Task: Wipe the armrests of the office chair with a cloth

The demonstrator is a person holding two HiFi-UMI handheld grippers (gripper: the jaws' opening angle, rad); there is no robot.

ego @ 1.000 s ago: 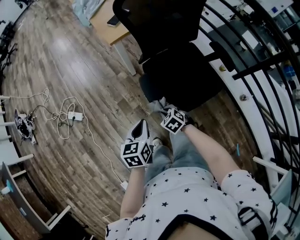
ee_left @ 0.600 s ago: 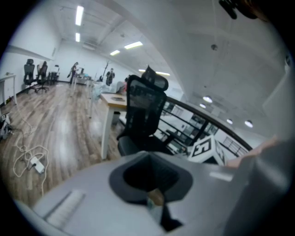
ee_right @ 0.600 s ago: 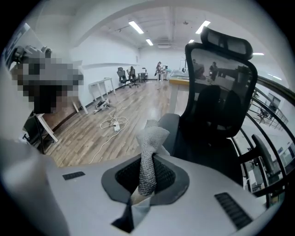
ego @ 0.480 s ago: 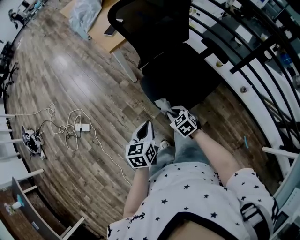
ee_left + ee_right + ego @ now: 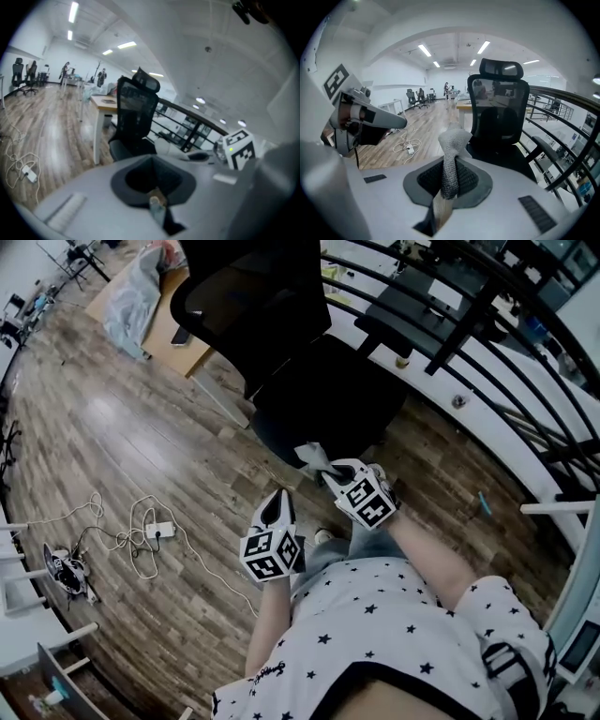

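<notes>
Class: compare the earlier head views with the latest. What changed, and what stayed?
The camera swung up: more of the chair now shows. The right tool drifted slightly right in frame. Nothing was grasped or released: it stays shut on the cloth, the left tool shut and empty.

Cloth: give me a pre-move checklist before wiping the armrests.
1. Grip: right tongs clamped on cloth: ok.
2. Spare side: left tongs shut, empty: ok.
3. Contact: cloth on armrest: not ok, it is short of the chair.
4. Path: cable lies well left of the approach: ok.
5. Dirt on the armrest: cannot tell, too small.
</notes>
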